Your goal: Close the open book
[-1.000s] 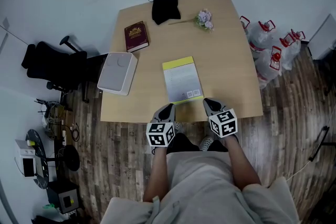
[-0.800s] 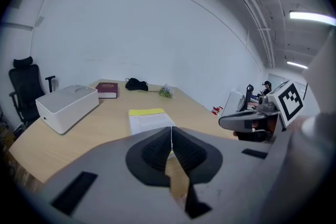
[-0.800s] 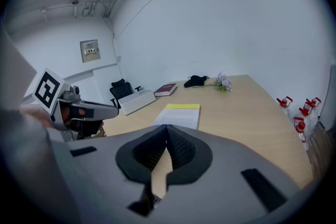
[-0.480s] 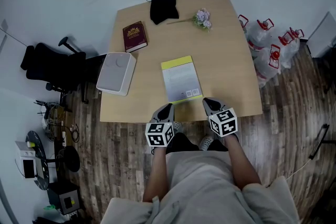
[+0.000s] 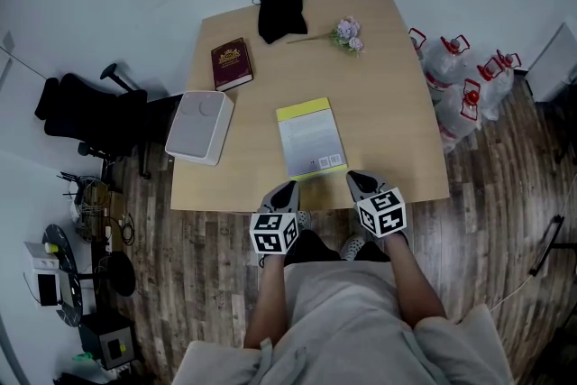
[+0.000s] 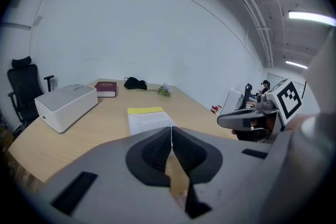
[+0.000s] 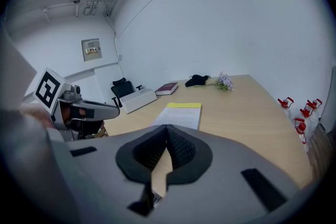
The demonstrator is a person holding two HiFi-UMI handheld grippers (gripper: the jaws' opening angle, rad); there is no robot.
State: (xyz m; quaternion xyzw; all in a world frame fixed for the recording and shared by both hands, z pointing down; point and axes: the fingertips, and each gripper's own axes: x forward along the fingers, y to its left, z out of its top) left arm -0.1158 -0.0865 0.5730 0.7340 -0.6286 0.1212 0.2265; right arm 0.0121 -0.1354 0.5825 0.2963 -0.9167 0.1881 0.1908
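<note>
Left tongs (image 5: 287, 187): closed, pads together on nothing, at the counter's near edge, lower centre of the head view.
Right tongs (image 5: 356, 178): also closed and empty, just right of the left pair.
Book (image 5: 312, 137): lies flat at mid-counter, centre of frame, just beyond both tongs, with a yellow band at its far end and a pale printed face up.
Book state: only one panel shows, with no leaf spread beside it. It is likely shut already, but I cannot be sure.
Handling: it looks thin, light and limp-covered, so it would likely slide on the smooth wood and bend if lifted by one corner.
Hold: probably best at a long free edge near a corner, with the other tongs pressing the spine side down.
Counter (image 5: 397, 104): pale wood.
Around: white box (image 5: 200, 125) at left, red book (image 5: 232, 63) upper left, black pouch (image 5: 281, 16) and flowers (image 5: 348, 32) at the far edge.
</note>
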